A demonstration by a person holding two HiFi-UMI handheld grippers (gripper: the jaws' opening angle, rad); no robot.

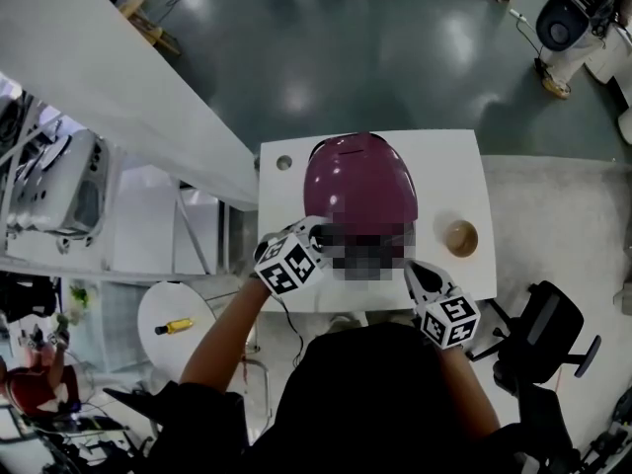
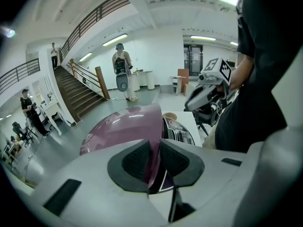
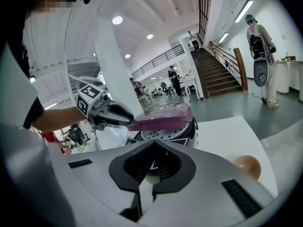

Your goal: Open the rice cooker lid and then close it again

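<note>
The rice cooker stands on a white table [image 1: 464, 171], and its purple lid [image 1: 360, 181] is tilted partly up. In the right gripper view the lid [image 3: 165, 116] hangs a little above the perforated inner plate [image 3: 163, 134]. My left gripper [image 1: 318, 231] is shut on the lid's front edge. In its own view that purple edge [image 2: 128, 126] runs between the pads of the left gripper [image 2: 155, 159]. My right gripper [image 1: 413, 271] is shut and holds nothing. It hovers by the table's front right edge, apart from the cooker, and shows as the right gripper [image 3: 154, 167] in its own view.
A small brown bowl [image 1: 460, 237] sits on the table right of the cooker. A black office chair [image 1: 545, 326] stands at the right. A round white stool with a yellow tool [image 1: 174, 325] is at the left. A white partition runs along the upper left.
</note>
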